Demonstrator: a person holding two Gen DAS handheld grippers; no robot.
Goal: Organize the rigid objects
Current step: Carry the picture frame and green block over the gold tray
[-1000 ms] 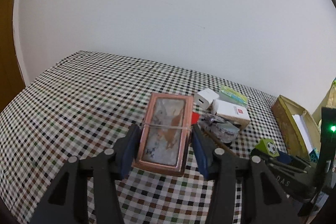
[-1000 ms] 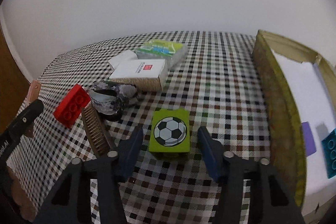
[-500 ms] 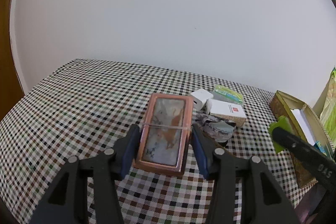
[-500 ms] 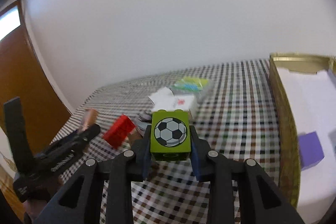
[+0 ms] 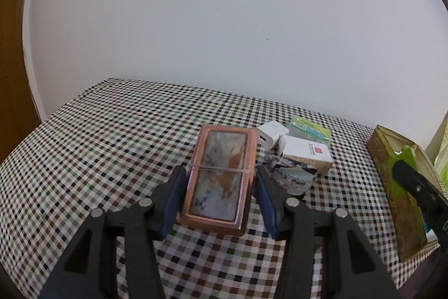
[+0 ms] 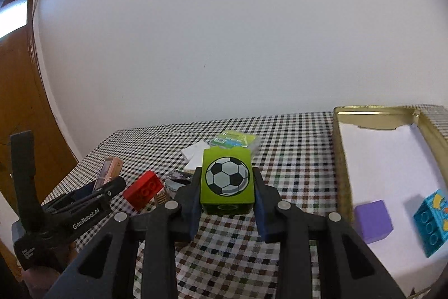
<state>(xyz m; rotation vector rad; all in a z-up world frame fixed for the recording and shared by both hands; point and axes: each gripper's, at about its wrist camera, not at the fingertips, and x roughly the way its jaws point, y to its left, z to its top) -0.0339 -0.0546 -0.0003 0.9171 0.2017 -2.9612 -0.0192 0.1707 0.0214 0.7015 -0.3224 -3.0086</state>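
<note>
My right gripper (image 6: 226, 195) is shut on a green block with a football picture (image 6: 227, 175) and holds it above the checked tablecloth, left of the open gold box (image 6: 340, 159). Inside that box lie a purple cube (image 6: 372, 220) and a blue block (image 6: 429, 220). My left gripper (image 5: 219, 201) is shut on a copper-framed flat case (image 5: 224, 164), its blue pads on the two long sides. In the right wrist view that case (image 6: 110, 173) shows raised at the far left. In the left wrist view the green block (image 5: 400, 161) sits at the right edge, over the gold box (image 5: 392, 187).
On the cloth lie a red brick (image 6: 144, 188), a brown comb (image 6: 161, 196), a grey mottled dish (image 5: 291, 175), a white carton with a red logo (image 5: 306, 153), a white charger (image 5: 268, 135) and a green packet (image 5: 309, 129). A wooden door stands at the left.
My right gripper shut on the football block and lifted it off the cloth, shifting towards the gold box. The left gripper kept still with the copper case.
</note>
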